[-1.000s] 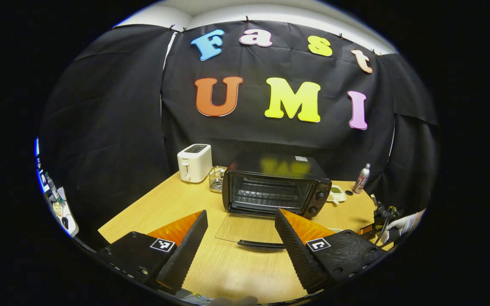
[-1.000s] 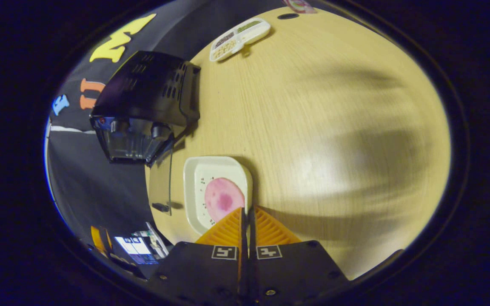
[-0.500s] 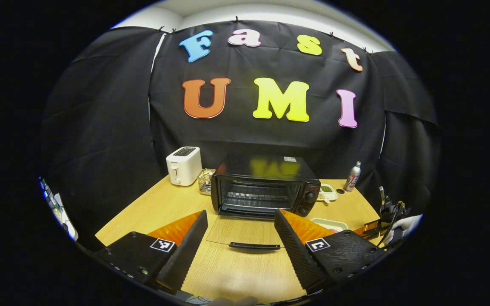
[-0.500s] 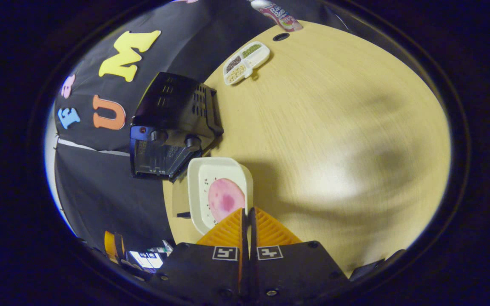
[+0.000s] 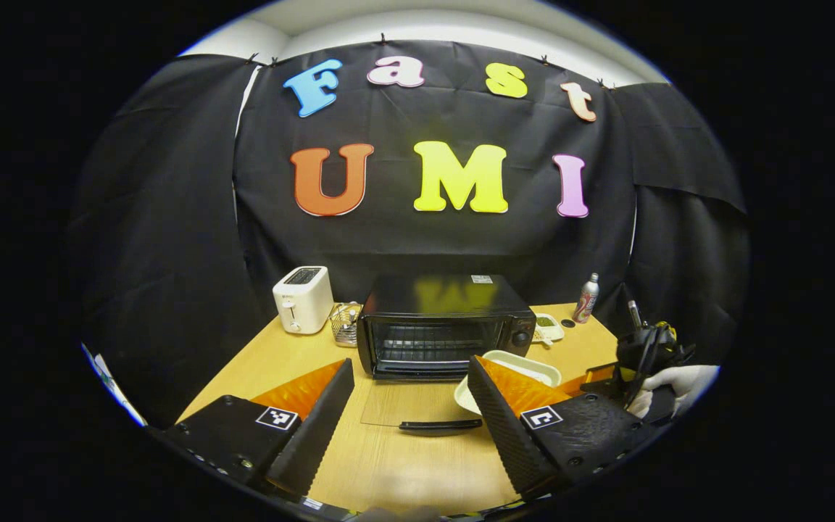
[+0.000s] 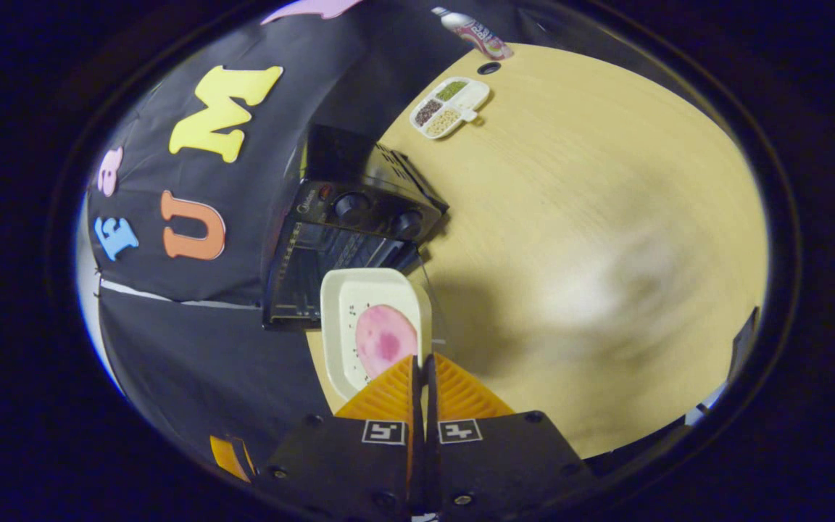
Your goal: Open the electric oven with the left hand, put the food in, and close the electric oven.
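Observation:
The black electric oven stands mid-table with its glass door folded down flat, handle toward me. My left gripper is open and holds nothing, back from the door. In the right gripper view, my right gripper is shut on the rim of a white plate carrying a pink round slice of food. The plate hovers in front of the oven and its open mouth. From the left gripper view the plate sits right of the door, with a gloved hand behind it.
A white toaster and a wire basket stand left of the oven. A divided dish and a can sit at the back right. The wooden table stretches wide to the right of the oven.
The right gripper has lifted the plate and swung it left, to the front of the open oven. The left gripper has drawn back from the door, still open.

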Demonstrator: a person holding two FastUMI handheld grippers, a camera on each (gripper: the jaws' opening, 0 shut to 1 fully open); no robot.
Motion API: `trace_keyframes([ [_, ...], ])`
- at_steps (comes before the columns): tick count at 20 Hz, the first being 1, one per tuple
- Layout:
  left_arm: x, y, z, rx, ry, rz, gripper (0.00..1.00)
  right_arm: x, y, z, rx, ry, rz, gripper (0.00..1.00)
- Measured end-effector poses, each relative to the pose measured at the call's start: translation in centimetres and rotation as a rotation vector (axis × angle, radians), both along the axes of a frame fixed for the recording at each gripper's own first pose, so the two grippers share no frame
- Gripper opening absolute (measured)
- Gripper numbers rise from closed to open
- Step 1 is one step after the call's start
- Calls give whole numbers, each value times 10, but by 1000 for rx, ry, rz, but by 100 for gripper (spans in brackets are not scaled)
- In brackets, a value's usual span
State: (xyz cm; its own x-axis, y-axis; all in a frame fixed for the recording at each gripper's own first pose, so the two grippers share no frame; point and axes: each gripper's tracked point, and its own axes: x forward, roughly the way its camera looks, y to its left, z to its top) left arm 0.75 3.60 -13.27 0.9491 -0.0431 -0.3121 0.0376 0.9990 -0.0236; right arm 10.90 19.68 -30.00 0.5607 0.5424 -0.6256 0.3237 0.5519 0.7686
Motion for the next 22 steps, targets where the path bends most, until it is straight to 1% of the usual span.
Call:
trace_keyframes([
  [1, 1, 2, 2, 8, -4, -11, 96, 6, 11, -1, 7, 1, -28, 4],
  [3, 0, 5, 0, 14, -3, -29, 96, 15, 36, -5, 62, 21, -91, 4],
  [4, -2, 7, 0, 14, 3, -35, 96, 18, 47, -4, 85, 26, -106, 4],
  [5, -2, 10, 1, 14, 0, -38, 96, 24, 58, -4, 96, 14, -124, 0],
  [6, -2, 12, 2, 15, -2, -43, 96, 29, 66, -5, 98, 3, -137, 4],
  [7, -1, 14, 2, 19, -3, -44, 96, 33, 72, -8, 96, 8, -163, 0],
  [8, -1, 16, 1, 23, 1, -46, 96, 38, 80, -11, 107, 12, -188, 4],
  [10, 0, 20, -2, 35, 10, -48, 96, 55, 92, -14, 149, 20, -244, 4],
  [11, 0, 22, -3, 42, 13, -50, 96, 63, 101, -16, 162, 13, -259, 4],
  [17, 6, 29, -5, 43, 27, -50, 96, 101, 127, -18, 178, 17, -336, 4],
  [18, 7, 30, -5, 47, 28, -46, 96, 107, 127, -18, 176, 6, -355, 0],
  [19, 9, 32, -4, 52, 26, -43, 96, 112, 127, -21, 168, 7, -371, 4],
  [22, 13, 38, -5, 54, 28, -30, 96, 128, 131, -24, 175, 9, -411, 4],
])
